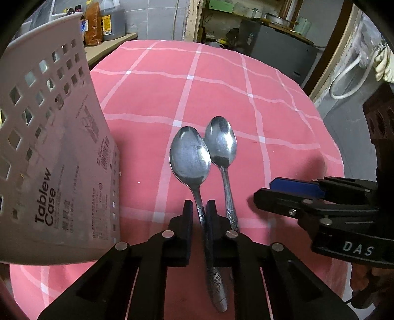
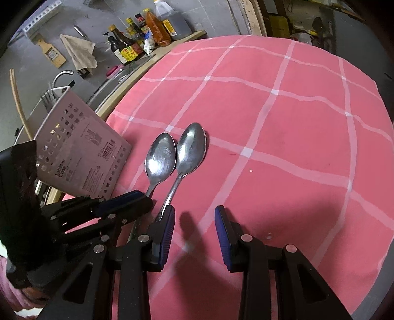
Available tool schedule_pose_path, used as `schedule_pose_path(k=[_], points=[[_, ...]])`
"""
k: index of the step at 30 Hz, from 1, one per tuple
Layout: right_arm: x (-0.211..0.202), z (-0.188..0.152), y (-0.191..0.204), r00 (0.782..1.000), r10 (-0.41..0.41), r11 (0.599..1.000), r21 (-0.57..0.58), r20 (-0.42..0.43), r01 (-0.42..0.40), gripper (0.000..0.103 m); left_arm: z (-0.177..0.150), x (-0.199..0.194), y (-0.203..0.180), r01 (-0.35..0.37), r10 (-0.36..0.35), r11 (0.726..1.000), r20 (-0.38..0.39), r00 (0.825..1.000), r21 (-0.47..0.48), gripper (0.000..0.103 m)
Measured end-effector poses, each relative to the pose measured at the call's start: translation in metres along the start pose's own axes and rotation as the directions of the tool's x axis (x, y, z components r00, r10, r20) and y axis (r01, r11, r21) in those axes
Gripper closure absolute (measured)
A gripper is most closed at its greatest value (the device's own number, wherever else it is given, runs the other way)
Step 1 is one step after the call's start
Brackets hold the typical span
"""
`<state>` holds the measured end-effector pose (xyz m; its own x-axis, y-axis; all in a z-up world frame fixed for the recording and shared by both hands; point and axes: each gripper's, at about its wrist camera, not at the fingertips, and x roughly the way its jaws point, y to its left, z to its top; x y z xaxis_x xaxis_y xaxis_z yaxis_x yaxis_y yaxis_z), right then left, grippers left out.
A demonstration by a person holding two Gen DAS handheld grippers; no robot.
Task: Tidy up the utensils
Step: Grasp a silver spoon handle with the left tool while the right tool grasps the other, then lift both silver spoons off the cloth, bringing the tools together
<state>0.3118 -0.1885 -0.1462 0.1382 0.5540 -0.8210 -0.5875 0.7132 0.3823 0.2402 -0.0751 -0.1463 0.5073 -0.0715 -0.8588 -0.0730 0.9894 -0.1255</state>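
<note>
Where left tongs close, spoon handle hides.

Pink checked tablecloth, grey tiled wall, sauce bottles on side counter, cluttered shelving behind, dim light

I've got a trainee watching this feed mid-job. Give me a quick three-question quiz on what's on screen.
1. True or false: the left gripper has its fingers around a spoon handle.
2. How many spoons lie on the pink cloth?
3. The white basket stands: A) left of the spoons, B) right of them, C) on top of them.

Key: 1 true, around the left spoon. 2 two; the right spoon lies beside it, near the right gripper. 3 A.
</note>
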Motion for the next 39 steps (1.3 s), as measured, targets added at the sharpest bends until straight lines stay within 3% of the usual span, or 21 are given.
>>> schedule_pose_path(k=[7,14,23,28,32,35,39], points=[[0.013,0.018,0.014,0.997,-0.068,0.998,-0.002,-0.045,0.068,0.075,-0.006,-0.004,0.005,-0.004,0.004,1.000,-0.001,1.000,0.029,0.099],[0.024,0.029,0.026,0.990,-0.116,0.993,-0.030,-0.081,0.114,0.074,-0.007,-0.005,0.015,0.031,-0.031,1.000,-0.011,0.999,-0.005,0.099],[0.035,0.032,0.046,0.970,-0.215,0.971,-0.127,-0.111,0.201,0.074,-0.008,-0.006,0.014,0.033,-0.033,0.999,-0.004,0.999,-0.006,0.099],[0.033,0.033,0.036,0.966,-0.217,0.972,-0.127,-0.142,0.199,0.091,-0.007,-0.006,0.014,0.030,-0.030,1.000,-0.008,1.000,-0.010,0.100],[0.028,0.030,0.029,0.949,-0.256,0.959,-0.175,-0.185,0.225,0.093,-0.003,-0.003,0.006,0.003,-0.002,1.000,-0.039,0.999,0.021,0.100],[0.026,0.030,0.022,0.941,-0.248,0.966,-0.135,-0.230,0.222,0.092,0.001,0.000,0.001,-0.017,0.019,0.999,-0.060,0.998,0.035,0.100],[0.026,0.038,0.013,0.941,-0.218,0.973,0.015,-0.257,0.230,0.090,0.004,0.002,-0.001,-0.031,0.032,0.999,-0.065,0.997,0.027,0.100]])
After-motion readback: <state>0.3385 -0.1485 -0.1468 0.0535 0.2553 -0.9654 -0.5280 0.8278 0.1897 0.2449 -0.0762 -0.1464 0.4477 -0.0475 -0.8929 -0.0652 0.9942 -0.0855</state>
